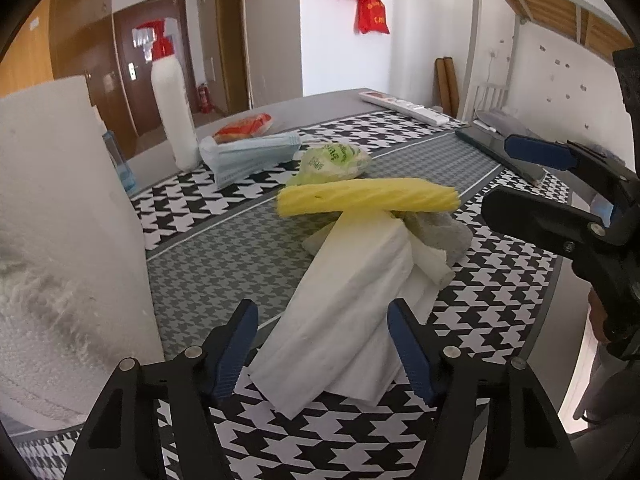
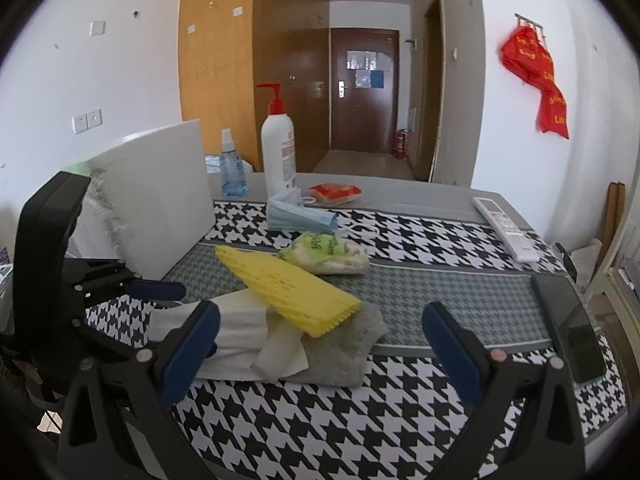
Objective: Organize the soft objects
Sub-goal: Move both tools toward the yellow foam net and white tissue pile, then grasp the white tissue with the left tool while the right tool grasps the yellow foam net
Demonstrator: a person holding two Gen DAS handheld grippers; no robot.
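Two tongs over the counter (image 2: 400, 420): left tongs (image 1: 322, 344) apart, straddling the near end of the white tissue stack (image 1: 344, 300), apparently not yet pressing, long axis running away beneath the yellow sponge (image 1: 368, 198); right tongs (image 2: 320, 348) wide apart, empty, farther off.

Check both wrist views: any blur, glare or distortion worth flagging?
Left wrist view: heavy fisheye bend with dark corner vignette, the white foam block at the left edge soft and blown out. Right wrist view: same barrel distortion, wall overexposed, glare on the phone screen; the yellow sponge is sharp.
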